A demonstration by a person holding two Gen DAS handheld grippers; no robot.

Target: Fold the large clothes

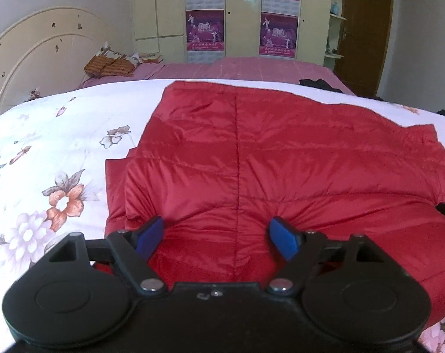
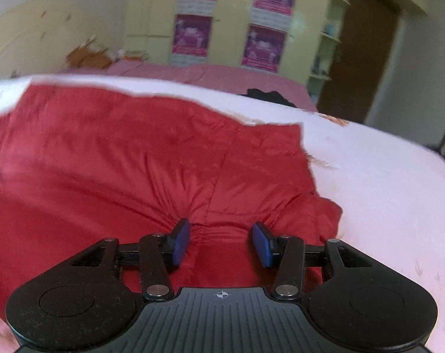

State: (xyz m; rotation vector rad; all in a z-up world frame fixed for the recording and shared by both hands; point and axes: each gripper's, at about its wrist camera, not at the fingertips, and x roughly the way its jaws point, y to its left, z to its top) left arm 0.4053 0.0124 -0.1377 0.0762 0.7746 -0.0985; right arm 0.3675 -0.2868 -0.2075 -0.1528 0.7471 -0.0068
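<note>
Bedroom, floral bedspread [image 1: 46,153] as work surface. Left gripper [image 1: 216,236] jaws spread wide over near hem of red quilted jacket [image 1: 266,153], pads clear of fabric, nothing held. Right gripper [image 2: 221,242] partly open; bunched jacket fabric puckered between pads, grip looked likely but unsure. Jacket lay flat, seemingly folded once; further folds left. Bare bedspread left, right; pink sheet [image 1: 252,69] beyond; wardrobe with posters [image 1: 205,31] farthest.

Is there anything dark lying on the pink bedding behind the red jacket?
Yes, a crumpled black item lies on the pink bedding beyond the far edge of the red jacket.
</note>
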